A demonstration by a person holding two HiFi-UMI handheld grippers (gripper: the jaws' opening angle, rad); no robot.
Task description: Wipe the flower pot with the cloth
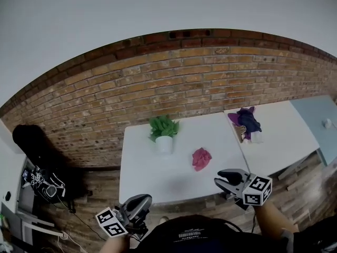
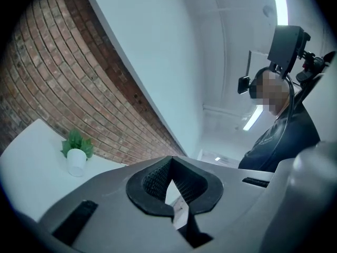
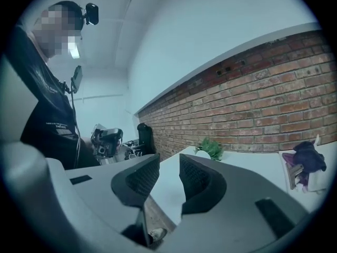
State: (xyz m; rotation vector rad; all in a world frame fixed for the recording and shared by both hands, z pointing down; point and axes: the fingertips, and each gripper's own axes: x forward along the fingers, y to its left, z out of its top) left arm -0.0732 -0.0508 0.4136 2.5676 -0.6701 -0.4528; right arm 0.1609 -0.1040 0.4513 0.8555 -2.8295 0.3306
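Note:
A white flower pot (image 1: 164,144) with a green plant stands toward the back left of the white table (image 1: 158,181). To its right a red cloth (image 1: 201,158) lies crumpled on the tabletop. Both grippers hang off the near edge, apart from both things. My left gripper (image 1: 143,199) is shut and empty; in its own view its jaws (image 2: 171,161) meet, with the pot (image 2: 77,161) far off to the left. My right gripper (image 1: 220,177) is open, and nothing lies in the narrow gap between its jaws (image 3: 169,167). The plant (image 3: 211,148) shows just beyond them.
A second white table (image 1: 287,141) joins on the right and carries a purple heap of fabric (image 1: 245,120) beside a small box. A brick wall (image 1: 174,83) runs behind both tables. A black bag (image 1: 31,141) and gear sit on the wooden floor at the left.

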